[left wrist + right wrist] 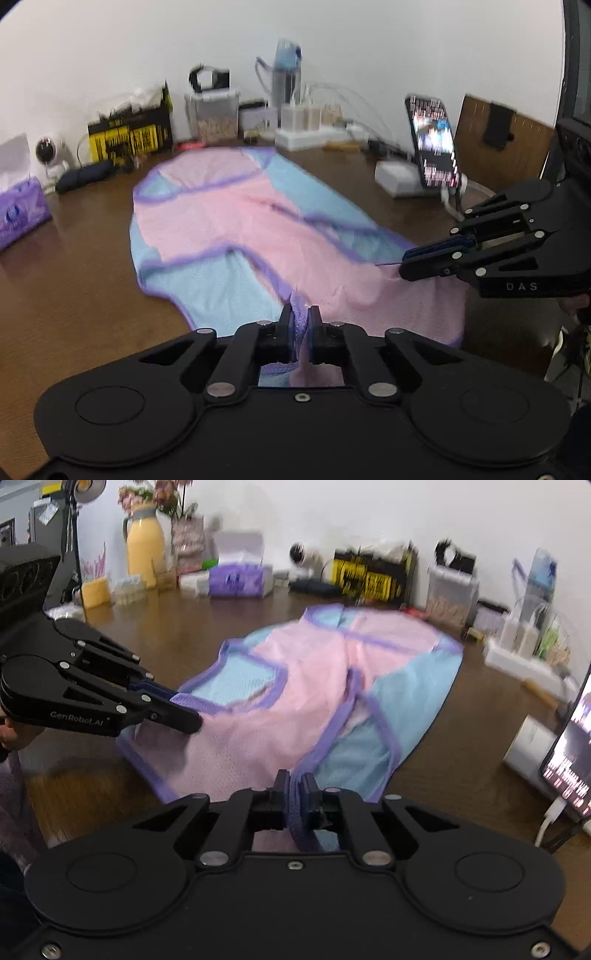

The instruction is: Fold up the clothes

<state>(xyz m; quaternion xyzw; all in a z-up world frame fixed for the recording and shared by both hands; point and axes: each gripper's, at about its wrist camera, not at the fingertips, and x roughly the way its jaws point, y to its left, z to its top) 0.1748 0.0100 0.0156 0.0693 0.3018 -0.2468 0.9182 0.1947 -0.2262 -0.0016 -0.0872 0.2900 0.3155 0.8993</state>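
Observation:
A pink and light-blue mesh garment [229, 221] with purple trim lies spread on the brown wooden table [74, 295]. Its near edge is lifted. In the left wrist view my left gripper [300, 314] is shut on the purple hem at the near left corner. At the right of that view my right gripper [406, 260] pinches the pink edge. In the right wrist view the garment [306, 686] stretches away from my right gripper [294, 779], which is shut on a purple trim strip. My left gripper [188, 716] shows at the left, shut on the purple hem.
Along the back wall stand a purple tissue box [22, 214], a yellow-black box [129, 136], a clear container [214, 114] and a water bottle [286, 74]. A lit phone on a stand [436, 144] is at the right. A yellow jug [144, 550] stands far left.

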